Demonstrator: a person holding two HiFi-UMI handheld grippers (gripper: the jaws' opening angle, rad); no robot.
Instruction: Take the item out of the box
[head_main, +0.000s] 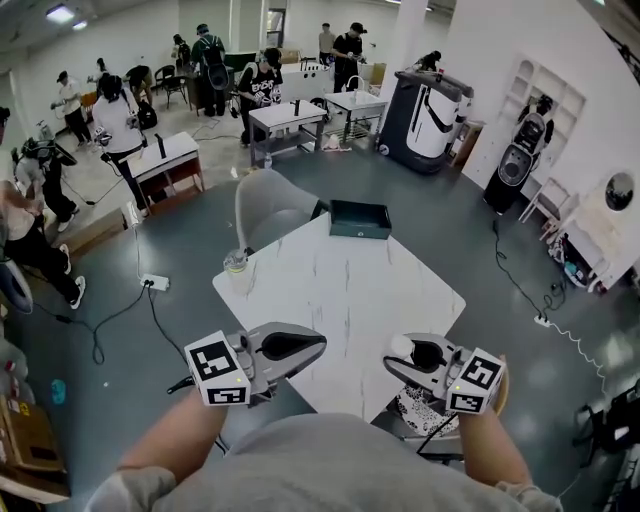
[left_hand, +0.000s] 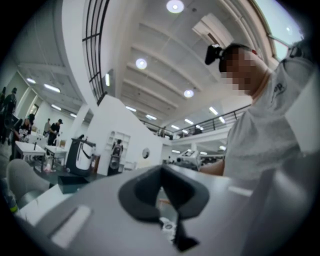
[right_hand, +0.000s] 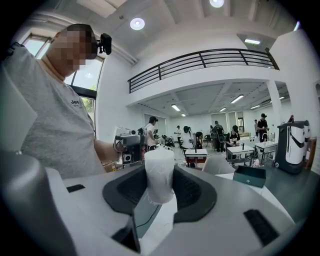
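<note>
Film, crinkled and translucent white, is wrapping the item (right_hand: 159, 172), a stubby upright cylinder; you are gripping it in your right gripper (head_main: 405, 358), whose dark ribbed pads are pressing on either side of it; the item is sitting out of the box (head_main: 360, 219) and well apart from it, by the table's near right edge. The box, shallow, rectangular and dark green, is lying at the far edge of the table (head_main: 350, 290), whose smooth white top is showing faint marble-like veining. Your left gripper (head_main: 315, 343) is hovering at the near left edge with its matte dark pads drawn together on nothing, its grey shell tapering to a point. A clear plastic cup (head_main: 236, 264) is standing at the table's left corner; a rounded grey chair (head_main: 270, 205) is sitting just beyond it.
</note>
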